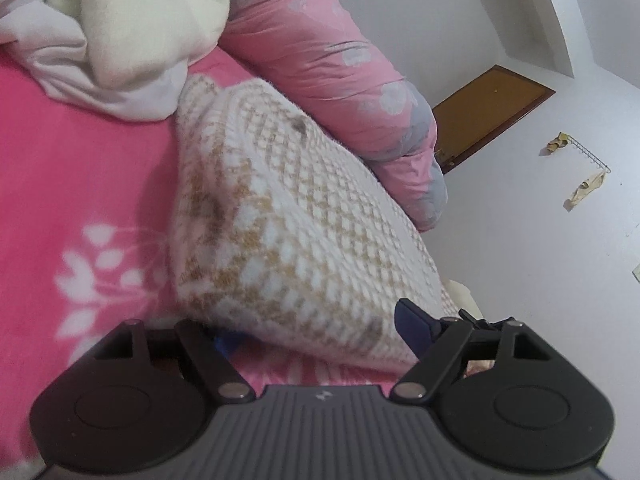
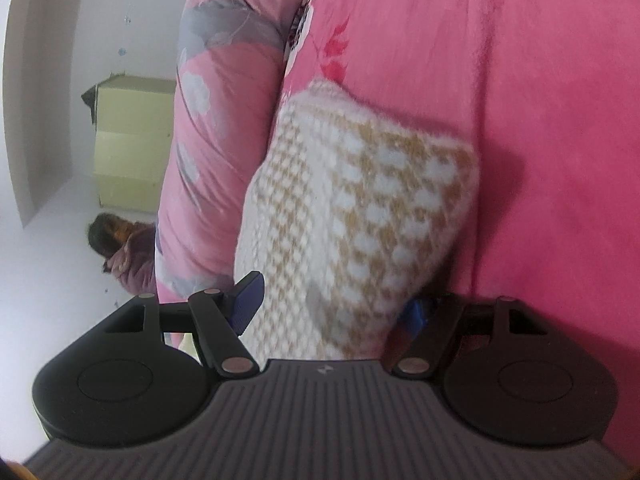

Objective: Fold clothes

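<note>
The folded knit sweater [image 1: 288,216], white with a tan check pattern, is lying as a thick bundle on the pink bed cover [image 1: 80,184], its far edge touching the rolled pink quilt [image 1: 332,64] with grey and white flowers. In the left wrist view the sweater is filling the centre and running from 11 o'clock down to 5 o'clock. The left gripper [image 1: 320,332] is straddling the near end of the bundle with jaws standing wide; the blue pad at 4 o'clock is sitting against the sweater's edge, the other blue pad at 7 o'clock is mostly tucked under the knit, so the thick fold is sitting between the fingers and looks gripped. In the right wrist view the same sweater [image 2: 352,216] is sitting at centre, reaching to 12 o'clock. The right gripper [image 2: 332,312] is also spread wide around the bundle's near end, left blue pad at 8 o'clock touching the knit, right pad at 4 o'clock pressing into the sweater's side, so it is holding the fold too. Outward: a heap of cream and white clothes [image 1: 120,28] is lying on the bed cover at 10 to 11 o'clock in the left view, just beside the sweater's far corner. A brown door [image 1: 492,108] is showing at 2 o'clock against the white wall [image 1: 560,260]. In the right view a pale yellow cabinet [image 2: 132,140] is standing at 9 o'clock, and a person in a purple jacket [image 2: 128,256] is showing below it, blurred, beside the quilt.
</note>
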`<state>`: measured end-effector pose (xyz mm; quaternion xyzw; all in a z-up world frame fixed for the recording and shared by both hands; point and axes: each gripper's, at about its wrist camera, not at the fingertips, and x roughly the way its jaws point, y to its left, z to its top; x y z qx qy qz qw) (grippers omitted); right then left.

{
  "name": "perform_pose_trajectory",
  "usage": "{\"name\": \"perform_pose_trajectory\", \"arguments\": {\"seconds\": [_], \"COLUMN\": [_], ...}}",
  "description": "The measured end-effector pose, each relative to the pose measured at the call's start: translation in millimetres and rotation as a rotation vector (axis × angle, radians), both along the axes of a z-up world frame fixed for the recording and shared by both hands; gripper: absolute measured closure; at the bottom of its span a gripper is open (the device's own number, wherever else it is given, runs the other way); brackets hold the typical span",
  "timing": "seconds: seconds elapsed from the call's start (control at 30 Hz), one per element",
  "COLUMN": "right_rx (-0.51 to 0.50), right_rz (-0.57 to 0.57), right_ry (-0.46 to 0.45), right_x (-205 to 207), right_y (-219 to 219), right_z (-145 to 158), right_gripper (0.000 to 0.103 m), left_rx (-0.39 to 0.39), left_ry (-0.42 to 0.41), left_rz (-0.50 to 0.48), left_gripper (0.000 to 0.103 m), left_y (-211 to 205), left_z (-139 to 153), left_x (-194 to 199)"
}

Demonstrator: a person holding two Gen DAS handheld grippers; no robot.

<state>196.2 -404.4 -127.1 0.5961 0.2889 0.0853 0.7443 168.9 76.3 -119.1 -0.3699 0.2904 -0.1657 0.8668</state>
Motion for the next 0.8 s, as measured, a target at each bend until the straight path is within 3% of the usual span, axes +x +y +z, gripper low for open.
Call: {"name": "perform_pose_trajectory", "arguments": {"seconds": [0.17, 0.23, 0.27, 0.3, 0.33, 0.4, 0.6, 0.8], "right_rx": [-0.025, -0.063, -0.083, -0.097, -0.104, -0.104, -0.2, -0.222], "right_rz": [-0.01, -0.003, -0.002, -0.001, -0.002, -0.01, 0.005, 0.051], "right_ry": [-0.014, -0.019, -0.01, 0.002, 0.006, -0.007, -0.119, -0.151], "right_x": [18.8, 26.2, 28.7, 30.8, 31.3, 29.3, 4.6, -66.1], "right_y": [4.5, 8.2, 9.5, 10.2, 10.6, 10.7, 17.8, 19.1], "right_z": [-1.4, 0.7, 1.4, 1.9, 3.5, 9.1, 52.2, 72.1], "right_gripper": [0.034, 0.041, 0.056, 0.081, 0.087, 0.093, 0.095, 0.095], "left_rx": [-0.008, -0.012, -0.012, 0.015, 0.042, 0.072, 0.06, 0.055], "left_ry": [0.009, 0.02, 0.021, 0.003, -0.014, -0.055, -0.12, -0.13], "left_rz": [0.037, 0.055, 0.058, 0.061, 0.064, 0.063, 0.06, -0.028], "left_gripper": [0.038, 0.058, 0.066, 0.078, 0.084, 0.089, 0.092, 0.091], "left_y": [4.1, 5.7, 6.1, 4.8, 3.4, 2.1, 10.5, 23.7], "left_z": [-1.5, -1.7, -1.4, 3.1, 7.6, 19.1, 46.7, 62.2], "left_x": [9.5, 15.6, 18.4, 18.5, 18.5, 13.8, -14.2, -83.2]}}
